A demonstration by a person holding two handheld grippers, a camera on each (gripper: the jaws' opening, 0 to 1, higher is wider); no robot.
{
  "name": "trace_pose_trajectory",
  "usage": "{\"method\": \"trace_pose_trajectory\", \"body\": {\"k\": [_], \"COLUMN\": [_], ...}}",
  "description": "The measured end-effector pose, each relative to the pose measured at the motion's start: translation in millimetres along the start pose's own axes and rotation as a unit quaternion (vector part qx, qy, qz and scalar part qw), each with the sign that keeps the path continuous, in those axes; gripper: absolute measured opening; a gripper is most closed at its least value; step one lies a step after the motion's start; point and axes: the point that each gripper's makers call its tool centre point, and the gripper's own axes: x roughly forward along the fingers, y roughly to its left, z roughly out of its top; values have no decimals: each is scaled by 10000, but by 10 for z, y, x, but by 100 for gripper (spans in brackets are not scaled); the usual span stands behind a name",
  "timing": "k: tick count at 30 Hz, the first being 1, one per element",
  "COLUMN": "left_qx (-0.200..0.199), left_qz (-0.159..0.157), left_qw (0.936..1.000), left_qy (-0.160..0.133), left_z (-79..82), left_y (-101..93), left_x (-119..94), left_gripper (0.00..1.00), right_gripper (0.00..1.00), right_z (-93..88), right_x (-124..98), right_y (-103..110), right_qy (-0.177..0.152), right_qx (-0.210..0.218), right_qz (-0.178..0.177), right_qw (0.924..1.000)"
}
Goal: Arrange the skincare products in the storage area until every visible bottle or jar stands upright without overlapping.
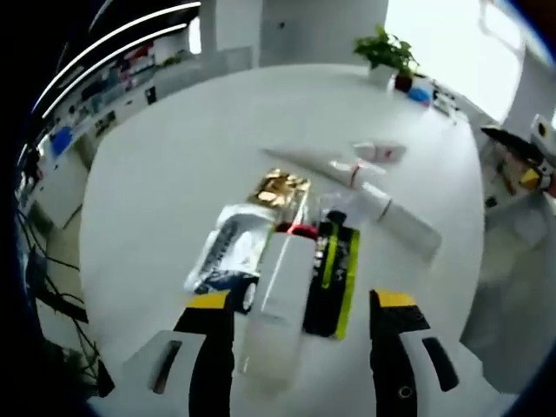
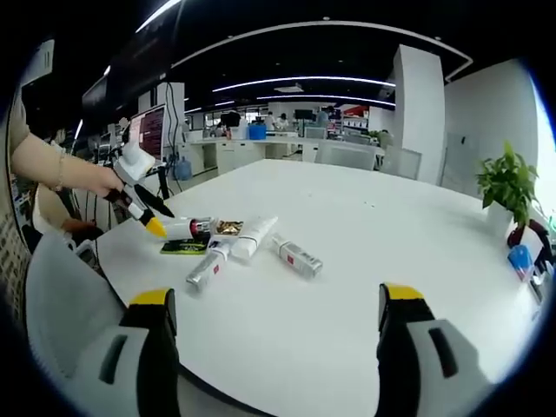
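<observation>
Left gripper (image 1: pixel 300 326), jaws wide, straddles a white bottle (image 1: pixel 282 291) lying among tubes on the tabletop (image 1: pixel 174 174); best close mid-body, then tip upright; right gripper (image 2: pixel 278 347) hangs back, wide, empty.

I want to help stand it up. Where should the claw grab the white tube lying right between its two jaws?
Probably around the middle of the white tube, closing on its two long sides. It lies flat on the table, lengthwise between the open jaws of the left claw, red-banded end pointing away. Come straight down from above, since a black-and-yellow pack and a foil sachet crowd its sides.
</observation>
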Motion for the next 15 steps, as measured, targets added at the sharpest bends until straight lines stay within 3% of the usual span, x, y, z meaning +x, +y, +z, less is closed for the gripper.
{"method": "trace_pose_trajectory", "body": {"k": [6,15], "left_qx": [355,764], "left_qz": [-80,-59], "left_qw": [9981,9932], "left_qy": [488,873], "left_z": [-45,-25], "left_y": [22,46], "left_x": [125,263], "left_gripper": [44,33], "right_gripper": [97,96], "right_z": [-20,-36], "right_x": [13,24], "right_y": [3,2], "right_qy": [53,104], "right_qx": [-20,-47], "right_qz": [1,-7], "right_qw": [10000,9999]}}
